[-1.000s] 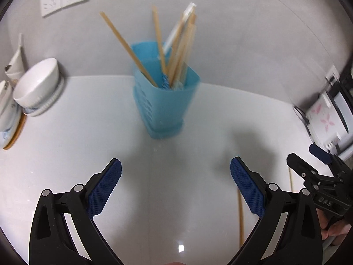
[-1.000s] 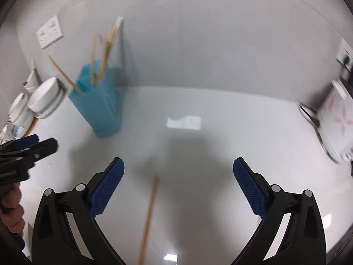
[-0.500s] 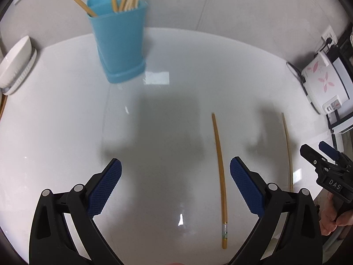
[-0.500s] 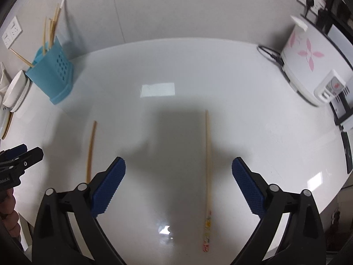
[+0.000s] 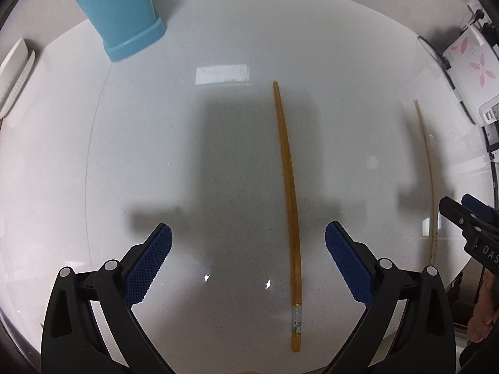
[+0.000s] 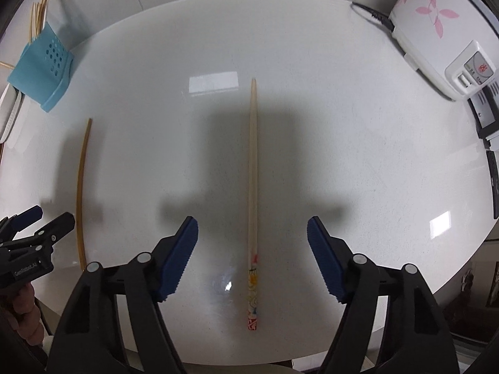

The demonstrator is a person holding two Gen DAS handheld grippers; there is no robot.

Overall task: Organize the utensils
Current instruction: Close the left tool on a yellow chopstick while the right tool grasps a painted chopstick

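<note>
Chopsticks lie parallel, tips toward wall: amber between spread left hand-held gripper; pale between closing right.

The left gripper hangs wide open over an amber chopstick lying on the white table. A blue holder stands far left; a paler chopstick lies right.

left gripper: fingers apart, empty | right gripper: fingers closing

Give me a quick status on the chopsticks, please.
Left gripper open over amber chopstick. Right gripper closing around pale chopstick, no contact. Nothing in the way.
</note>
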